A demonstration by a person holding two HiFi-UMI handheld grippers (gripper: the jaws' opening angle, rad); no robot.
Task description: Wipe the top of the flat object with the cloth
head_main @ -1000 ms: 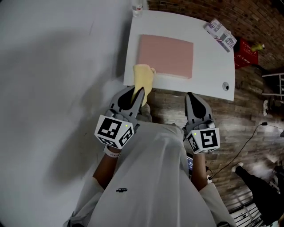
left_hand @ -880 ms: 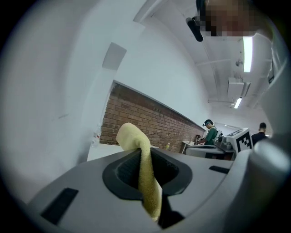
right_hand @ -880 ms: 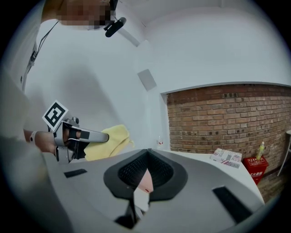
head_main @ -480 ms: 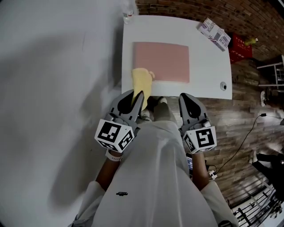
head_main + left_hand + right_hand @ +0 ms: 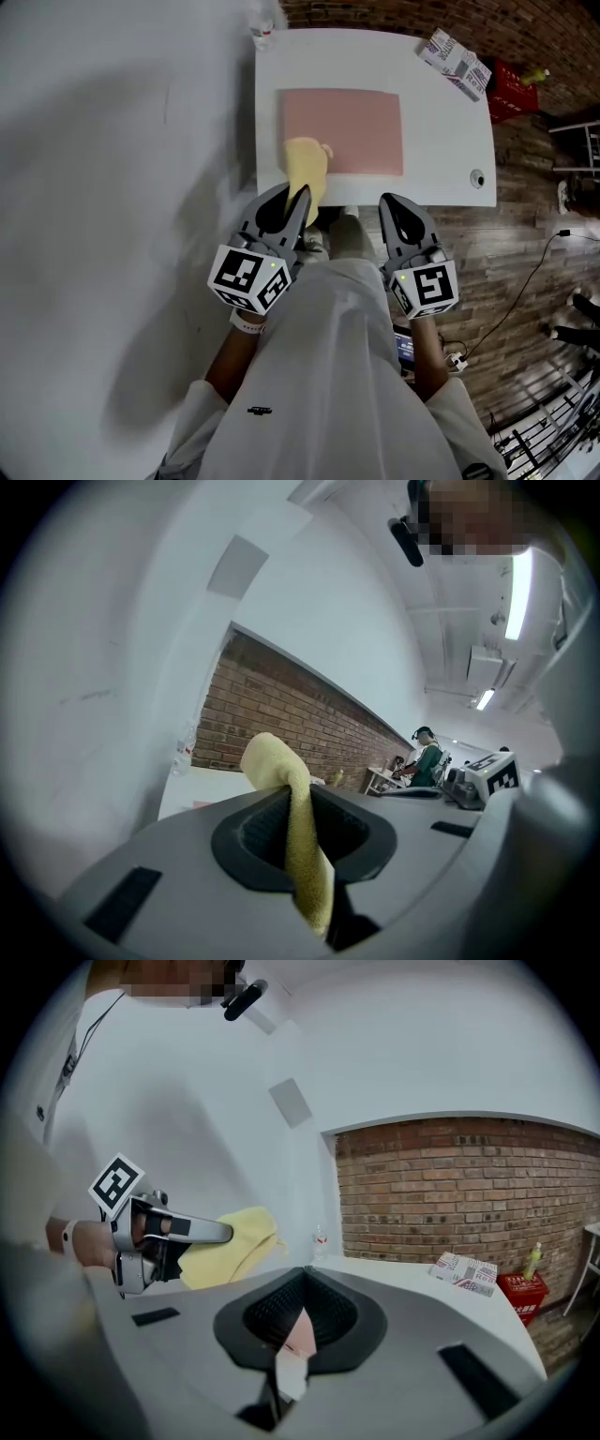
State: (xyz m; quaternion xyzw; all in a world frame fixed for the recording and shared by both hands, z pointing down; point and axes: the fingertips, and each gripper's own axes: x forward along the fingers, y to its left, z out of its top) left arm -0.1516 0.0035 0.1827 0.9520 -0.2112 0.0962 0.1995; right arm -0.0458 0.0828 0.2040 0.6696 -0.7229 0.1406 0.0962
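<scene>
A white table [image 5: 441, 122] is standing against a pale wall [image 5: 112, 187]. It is carrying a patterned packet [image 5: 456, 52] at its far right corner and a small clear bottle [image 5: 262, 28] at its far left. A red crate [image 5: 511, 94] is sitting beside it on the wooden floor [image 5: 525, 234], where a dark cable [image 5: 536, 274] is trailing.

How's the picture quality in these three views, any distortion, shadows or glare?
Head view: even light, the edges of the white table bow from the wide lens, a soft shadow falls on the pale surface at left. Left gripper view: dark round vignette, ceiling lights glare, yellow cloth is sharp. Right gripper view: same vignette, top edge of the brick wall curves strongly.
</scene>
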